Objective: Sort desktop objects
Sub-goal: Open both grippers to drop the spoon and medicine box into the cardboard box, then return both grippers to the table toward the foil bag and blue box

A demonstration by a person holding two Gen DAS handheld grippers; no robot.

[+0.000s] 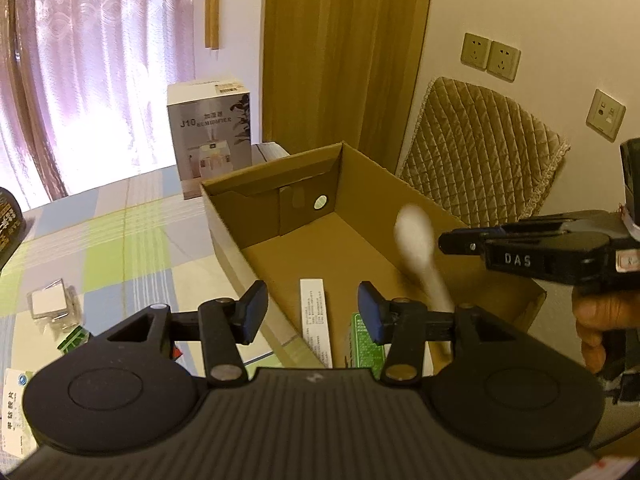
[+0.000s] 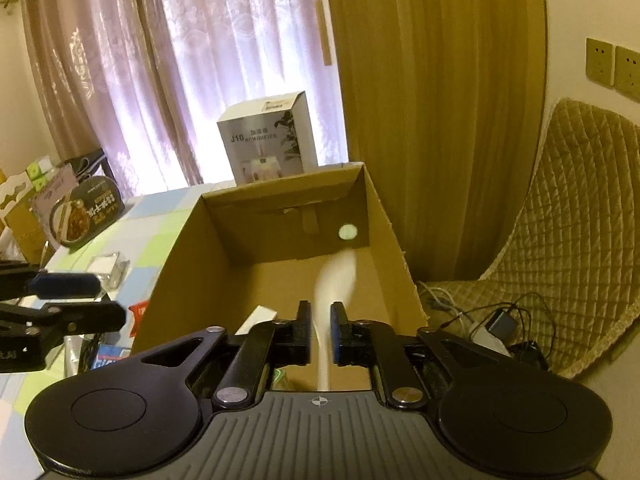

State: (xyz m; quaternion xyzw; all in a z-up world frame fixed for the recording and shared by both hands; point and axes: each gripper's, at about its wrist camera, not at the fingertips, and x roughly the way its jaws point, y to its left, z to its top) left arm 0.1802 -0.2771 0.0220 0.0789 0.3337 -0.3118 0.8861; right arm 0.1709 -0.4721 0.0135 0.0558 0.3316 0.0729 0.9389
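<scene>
An open cardboard box (image 1: 272, 168) (image 2: 192, 264) stands on the checked tablecloth (image 1: 120, 248). On its floor lie a long white carton (image 1: 316, 320) (image 2: 258, 318) and a green item (image 1: 362, 344). A white spoon (image 1: 414, 236) (image 2: 340, 276) shows as a blur over the box, bowl up. Its handle runs through the narrow gap of my right gripper (image 2: 321, 328) (image 1: 448, 242), which is slightly open. The spoon looks loose rather than clamped. My left gripper (image 1: 312, 312) (image 2: 100, 300) is wide open over the box's near left wall, with nothing between its pads.
A humidifier carton (image 1: 210, 136) (image 2: 268, 140) stands behind the box. Left of the box lie a clear packet (image 1: 50, 304) (image 2: 106, 266) and a black food bowl (image 2: 86, 216). A quilted chair (image 1: 480, 148) and cables (image 2: 500, 324) are at right. A hand (image 1: 596, 320) holds the right gripper.
</scene>
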